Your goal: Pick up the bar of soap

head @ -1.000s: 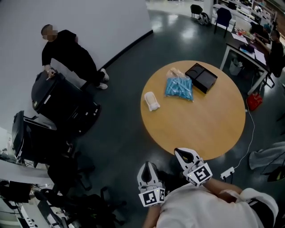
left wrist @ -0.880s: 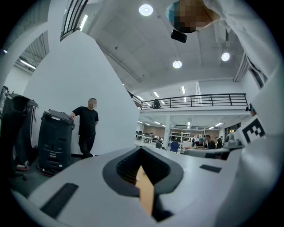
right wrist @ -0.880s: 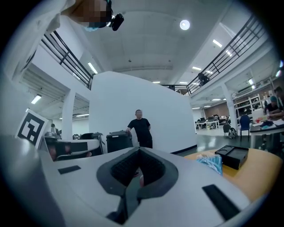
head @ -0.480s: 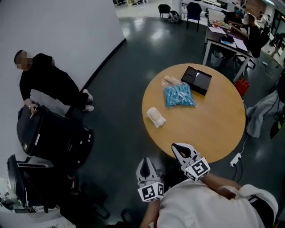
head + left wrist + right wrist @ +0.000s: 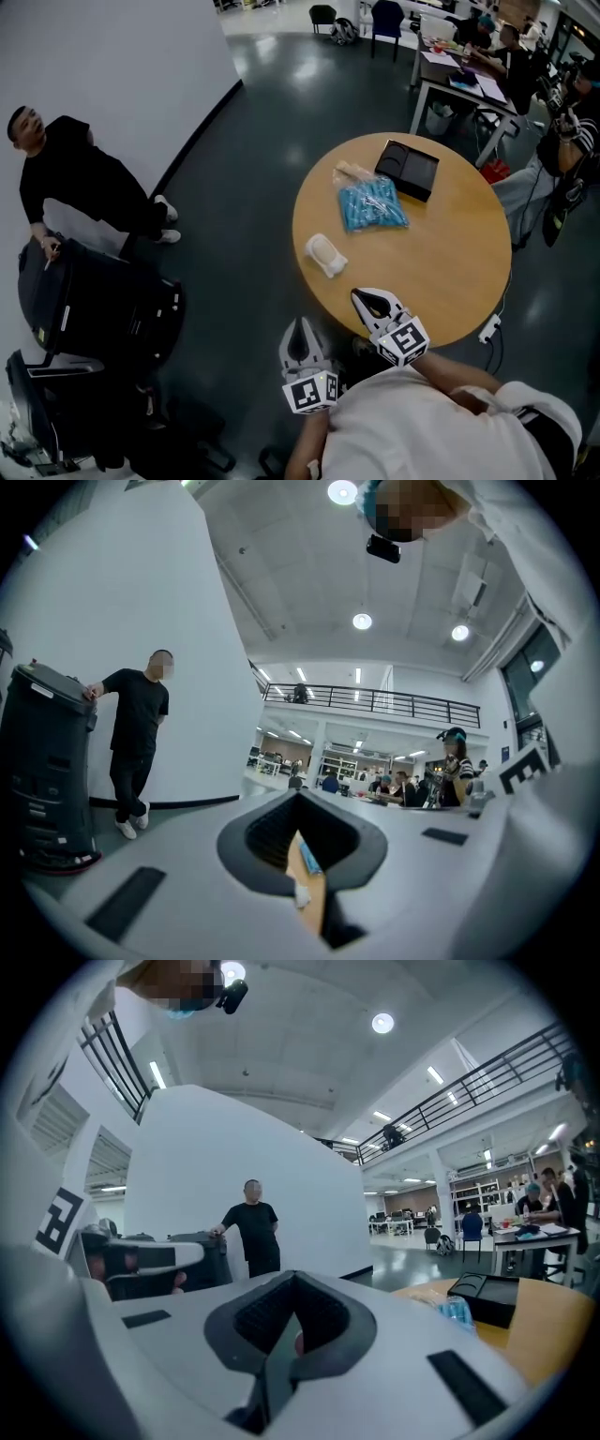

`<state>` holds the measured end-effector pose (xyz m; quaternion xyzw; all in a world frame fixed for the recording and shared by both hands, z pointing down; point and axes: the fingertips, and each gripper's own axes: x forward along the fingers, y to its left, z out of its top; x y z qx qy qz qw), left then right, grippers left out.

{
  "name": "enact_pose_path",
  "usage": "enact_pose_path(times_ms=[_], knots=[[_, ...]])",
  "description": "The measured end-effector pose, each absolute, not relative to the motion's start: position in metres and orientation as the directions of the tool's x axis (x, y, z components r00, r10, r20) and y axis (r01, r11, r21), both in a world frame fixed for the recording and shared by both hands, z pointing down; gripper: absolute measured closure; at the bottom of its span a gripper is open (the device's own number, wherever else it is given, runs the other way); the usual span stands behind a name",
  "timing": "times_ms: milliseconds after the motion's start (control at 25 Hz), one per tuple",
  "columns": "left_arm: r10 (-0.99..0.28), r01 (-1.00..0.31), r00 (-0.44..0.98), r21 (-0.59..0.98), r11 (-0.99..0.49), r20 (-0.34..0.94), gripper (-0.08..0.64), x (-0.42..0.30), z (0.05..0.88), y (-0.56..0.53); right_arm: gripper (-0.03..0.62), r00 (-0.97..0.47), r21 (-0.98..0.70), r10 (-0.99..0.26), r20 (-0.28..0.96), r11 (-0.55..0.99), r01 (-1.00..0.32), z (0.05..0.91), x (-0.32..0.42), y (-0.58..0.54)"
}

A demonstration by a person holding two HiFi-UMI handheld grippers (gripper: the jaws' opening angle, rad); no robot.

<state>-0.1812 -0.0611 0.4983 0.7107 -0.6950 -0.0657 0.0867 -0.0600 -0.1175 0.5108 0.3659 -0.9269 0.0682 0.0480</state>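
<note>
Your left hand-held gripper and right hand-held gripper both have jaws pressed together, nothing between them. The right one shows at the near edge of the round wooden table. The white wrapped bar of soap lies by the table's left edge, untouched, apart from the blue plastic packet and black tray toward the far edge.

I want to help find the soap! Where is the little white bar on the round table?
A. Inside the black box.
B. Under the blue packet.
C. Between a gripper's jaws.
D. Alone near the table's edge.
D: the white bar lies by itself near the edge of the round table, apart from the blue packet and the black box.
</note>
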Motion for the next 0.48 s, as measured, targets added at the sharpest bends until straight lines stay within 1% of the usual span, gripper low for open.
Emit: enact_pose_path(times_ms=[240, 360, 480], knots=[[-0.999, -0.974, 0.005, 0.228, 0.007, 0.053, 0.555, -0.193, 0.507, -0.083, 0.578, -0.714, -0.095, -0.663, 0.226, 0.715, -0.693, 0.561, -0.078, -0.167], [-0.997, -0.973, 0.012, 0.231, 0.006, 0.079, 0.555, -0.190, 0.520, -0.092, 0.578, -0.696, -0.101, -0.650, 0.307, 0.704, -0.703, 0.597, -0.087, -0.193], [-0.995, -0.972, 0.016, 0.235, 0.006, 0.094, 0.555, -0.187, 0.525, -0.098, 0.578, -0.659, -0.099, -0.623, 0.421, 0.690, -0.717, 0.642, -0.095, -0.223]])
